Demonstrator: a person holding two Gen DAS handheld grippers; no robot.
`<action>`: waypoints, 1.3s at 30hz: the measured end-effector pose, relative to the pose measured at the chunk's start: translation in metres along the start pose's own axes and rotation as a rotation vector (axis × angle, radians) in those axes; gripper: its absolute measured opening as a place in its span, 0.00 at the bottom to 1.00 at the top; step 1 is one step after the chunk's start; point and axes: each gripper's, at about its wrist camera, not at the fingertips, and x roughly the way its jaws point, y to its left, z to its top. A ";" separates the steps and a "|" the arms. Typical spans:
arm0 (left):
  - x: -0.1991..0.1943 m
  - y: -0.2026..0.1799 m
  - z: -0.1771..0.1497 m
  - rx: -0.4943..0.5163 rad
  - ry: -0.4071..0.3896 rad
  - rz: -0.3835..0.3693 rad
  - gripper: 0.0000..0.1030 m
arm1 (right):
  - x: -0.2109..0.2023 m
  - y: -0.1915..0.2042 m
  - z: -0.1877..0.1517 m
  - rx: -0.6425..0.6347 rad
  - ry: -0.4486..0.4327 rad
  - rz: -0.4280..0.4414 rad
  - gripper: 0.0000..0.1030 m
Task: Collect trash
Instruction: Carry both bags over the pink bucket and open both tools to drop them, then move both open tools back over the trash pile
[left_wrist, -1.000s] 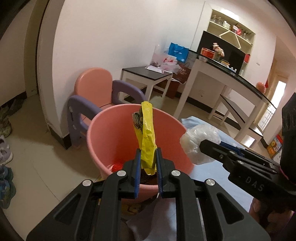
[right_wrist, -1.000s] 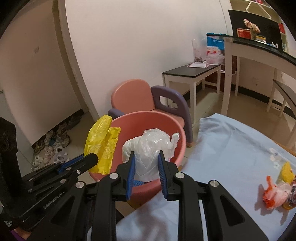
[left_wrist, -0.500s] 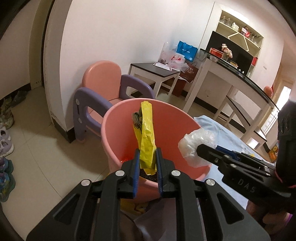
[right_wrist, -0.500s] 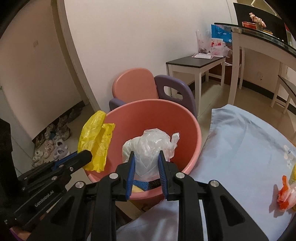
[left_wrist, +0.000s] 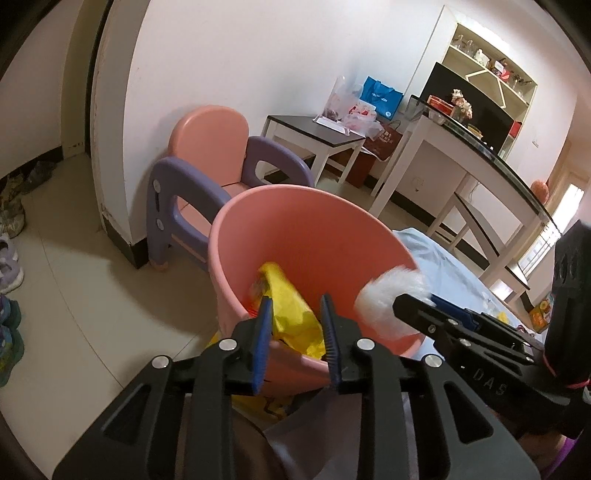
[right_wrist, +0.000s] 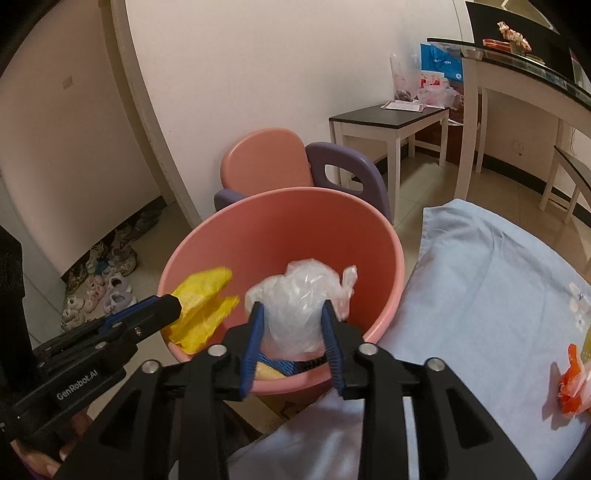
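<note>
A pink bucket (left_wrist: 291, 189) (right_wrist: 295, 191) stands on the floor just below both grippers. My left gripper (left_wrist: 295, 321) hangs over its near rim with its jaws opening. The yellow wrapper (left_wrist: 291, 306) (right_wrist: 203, 306) sits loose and blurred between them, tipped down into the bucket. My right gripper (right_wrist: 291, 332) is beside it on the right, its jaws opening too. A crumpled clear plastic bag (right_wrist: 299, 302) (left_wrist: 384, 299) is between the blue pads, blurred, over the bucket's inside. More trash lies at the bucket's bottom.
A pink and purple child's chair (left_wrist: 207, 147) (right_wrist: 266, 158) stands behind the bucket against the wall. A light blue cloth (right_wrist: 480, 295) covers the table at the right, with an orange wrapper (right_wrist: 570, 384) on it. Shoes (right_wrist: 99, 288) lie on the floor at the left.
Both pairs of jaws have spread apart. The yellow wrapper, upright before, has tipped and sunk toward the bucket. The clear bag has loosened and blurred. Both grippers came closer to the bucket.
</note>
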 end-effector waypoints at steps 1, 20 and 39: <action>-0.001 -0.001 0.000 0.002 -0.002 -0.001 0.26 | 0.000 0.000 0.000 0.000 -0.002 0.000 0.40; -0.008 -0.020 -0.001 0.026 0.001 -0.015 0.27 | -0.028 -0.015 -0.014 0.024 -0.023 -0.026 0.50; -0.015 -0.073 -0.019 0.138 0.034 -0.058 0.27 | -0.090 -0.062 -0.060 0.097 -0.024 -0.141 0.50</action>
